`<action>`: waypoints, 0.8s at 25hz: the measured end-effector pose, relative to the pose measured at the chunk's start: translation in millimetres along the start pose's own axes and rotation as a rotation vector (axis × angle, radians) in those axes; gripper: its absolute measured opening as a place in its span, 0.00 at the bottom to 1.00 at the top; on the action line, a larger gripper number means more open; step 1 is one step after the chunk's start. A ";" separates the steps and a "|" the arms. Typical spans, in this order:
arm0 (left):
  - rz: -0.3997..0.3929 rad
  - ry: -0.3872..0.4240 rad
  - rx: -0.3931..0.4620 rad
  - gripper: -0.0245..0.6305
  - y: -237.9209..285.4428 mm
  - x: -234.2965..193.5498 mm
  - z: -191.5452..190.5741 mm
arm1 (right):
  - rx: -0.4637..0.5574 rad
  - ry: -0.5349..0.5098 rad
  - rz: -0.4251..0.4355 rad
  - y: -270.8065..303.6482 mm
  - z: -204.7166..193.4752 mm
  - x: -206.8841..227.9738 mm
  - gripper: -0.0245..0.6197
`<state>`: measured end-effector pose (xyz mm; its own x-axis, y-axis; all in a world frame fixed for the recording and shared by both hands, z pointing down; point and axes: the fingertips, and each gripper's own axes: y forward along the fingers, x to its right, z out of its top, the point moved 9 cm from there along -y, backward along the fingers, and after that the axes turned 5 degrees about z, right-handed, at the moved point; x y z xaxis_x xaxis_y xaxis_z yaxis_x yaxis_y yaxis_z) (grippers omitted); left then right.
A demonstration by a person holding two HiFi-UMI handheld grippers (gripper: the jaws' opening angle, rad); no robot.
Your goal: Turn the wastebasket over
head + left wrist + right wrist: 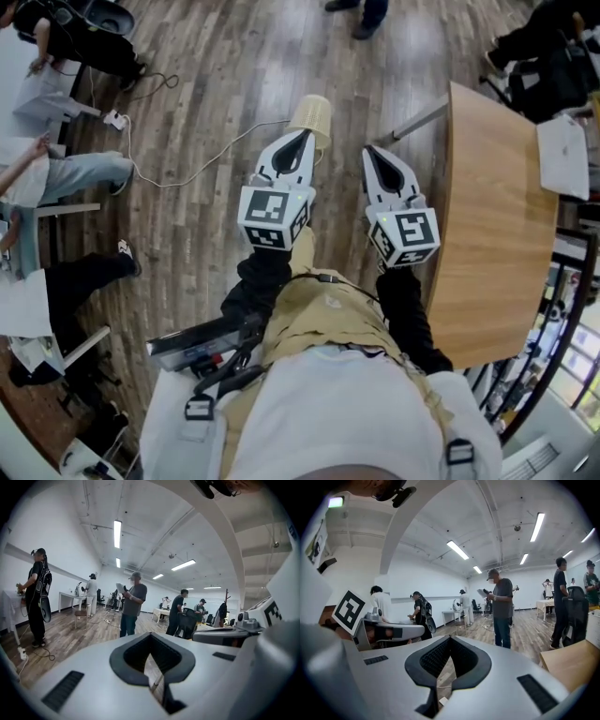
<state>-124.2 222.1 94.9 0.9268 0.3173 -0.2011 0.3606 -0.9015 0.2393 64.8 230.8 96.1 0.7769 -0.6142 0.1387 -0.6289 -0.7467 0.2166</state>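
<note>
Wastebasket [310,117], beige, slatted, on plank floor [206,84], showing just past tip of left gripper [302,139] in head view, left of wooden table [487,225]. Left gripper jaws together, nothing between. Right gripper [373,153] alongside, jaws likewise closed, empty, beside table edge.

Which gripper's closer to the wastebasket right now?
Left. The left gripper points at the wastebasket, which lies just past its tips. The right gripper is off to the basket's right, by the table.
</note>
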 end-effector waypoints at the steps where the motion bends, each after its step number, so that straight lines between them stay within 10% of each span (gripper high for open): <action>1: -0.003 -0.004 -0.008 0.04 12.8 -6.1 2.4 | 0.000 -0.002 -0.004 12.3 3.6 7.1 0.07; 20: -0.059 -0.038 -0.161 0.04 166.7 -76.8 2.0 | -0.111 0.077 -0.015 158.9 -0.6 85.2 0.07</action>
<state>-135.5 46.8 148.4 0.8999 0.3541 -0.2544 0.4293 -0.8220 0.3743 31.1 60.0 142.9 0.7886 -0.5788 0.2077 -0.6138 -0.7198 0.3244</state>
